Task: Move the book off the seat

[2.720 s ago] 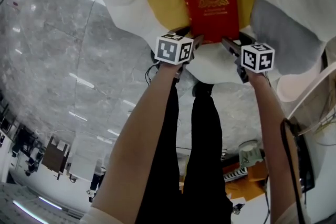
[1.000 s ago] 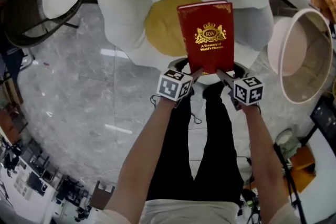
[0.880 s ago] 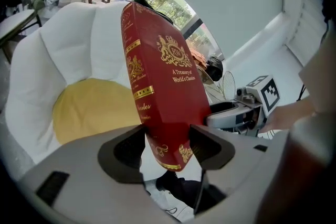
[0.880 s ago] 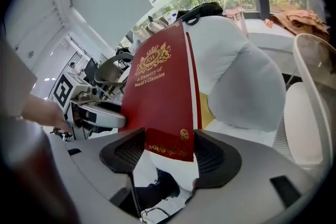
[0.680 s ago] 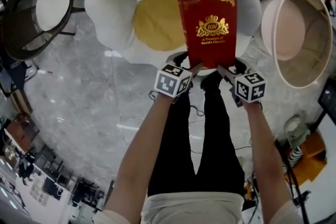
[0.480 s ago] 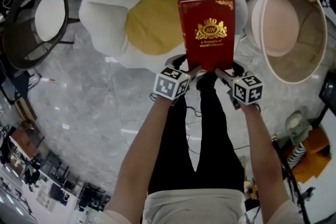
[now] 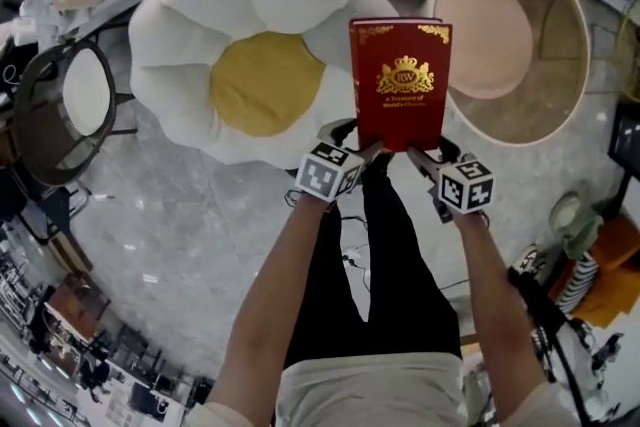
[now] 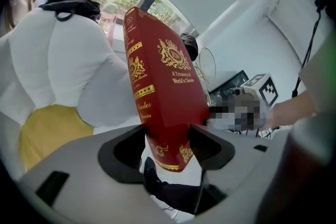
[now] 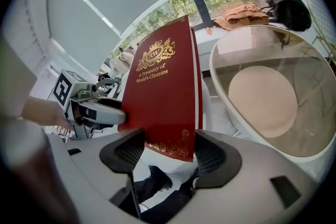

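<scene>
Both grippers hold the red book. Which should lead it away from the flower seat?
Right gripper, probably: its jaws clamp the red hardcover book at its lower corner on the side away from the white flower-shaped cushion seat.

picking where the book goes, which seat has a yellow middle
The flower-shaped seat, white petals around yellow; the round tub chair has a pinkish cushion, the black wire chair a white one.

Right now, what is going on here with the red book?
A person stands holding a red book with two grippers. The left gripper is shut on its lower left corner and the right gripper is shut on its lower right corner. The book is in the air, upright, with its cover toward the person. It rests on nothing: the flower-shaped seat lies to its left and a round chair to its right.
</scene>
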`<state>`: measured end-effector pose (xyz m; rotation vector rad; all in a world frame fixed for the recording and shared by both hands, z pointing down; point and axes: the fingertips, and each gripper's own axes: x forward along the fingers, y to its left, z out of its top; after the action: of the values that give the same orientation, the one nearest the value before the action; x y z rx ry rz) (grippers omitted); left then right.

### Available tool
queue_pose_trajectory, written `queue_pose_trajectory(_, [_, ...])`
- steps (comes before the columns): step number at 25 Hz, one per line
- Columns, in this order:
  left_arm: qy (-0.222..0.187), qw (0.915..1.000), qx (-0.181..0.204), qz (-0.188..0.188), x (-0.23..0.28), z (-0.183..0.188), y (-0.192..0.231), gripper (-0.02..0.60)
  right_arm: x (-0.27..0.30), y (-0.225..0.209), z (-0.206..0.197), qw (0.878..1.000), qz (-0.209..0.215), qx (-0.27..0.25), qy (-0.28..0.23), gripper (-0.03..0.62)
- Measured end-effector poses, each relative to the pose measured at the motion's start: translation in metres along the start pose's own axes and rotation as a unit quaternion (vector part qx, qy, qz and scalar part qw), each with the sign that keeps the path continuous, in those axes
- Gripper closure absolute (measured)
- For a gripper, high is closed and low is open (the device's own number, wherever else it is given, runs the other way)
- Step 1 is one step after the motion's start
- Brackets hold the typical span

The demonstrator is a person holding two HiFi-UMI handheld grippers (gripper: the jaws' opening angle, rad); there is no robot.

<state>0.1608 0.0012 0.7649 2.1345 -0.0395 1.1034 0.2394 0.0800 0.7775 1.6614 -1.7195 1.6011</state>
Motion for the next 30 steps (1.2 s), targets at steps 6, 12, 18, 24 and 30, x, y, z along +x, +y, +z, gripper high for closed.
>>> queue_pose_trajectory(6, [0.028, 0.9986, 0.039, -0.022, 0.053, 0.029, -0.025, 0.318, -0.019, -0.057, -0.001, 0.998, -0.018, 0.050, -0.031, 0.287])
queue_pose_trajectory(12, [0.049, 0.9962, 0.054, -0.046, 0.102, 0.057, -0.051, 0.318, -0.040, -0.109, 0.003, 0.993, -0.034, 0.096, -0.056, 0.287])
queue_pose_trajectory(18, [0.080, 0.9927, 0.062, -0.066, 0.156, 0.076, -0.074, 0.318, -0.056, -0.163, 0.001, 0.989, -0.054, 0.126, -0.060, 0.287])
queue_pose_trajectory(24, [0.118, 0.9890, 0.054, -0.071, 0.197, 0.079, -0.084, 0.316, -0.059, -0.202, -0.008, 0.985, -0.061, 0.156, -0.047, 0.286])
queue_pose_trajectory(30, [0.122, 0.9893, 0.027, -0.075, 0.220, 0.080, -0.083, 0.313, -0.053, -0.221, -0.007, 0.984, -0.056, 0.165, -0.042, 0.286])
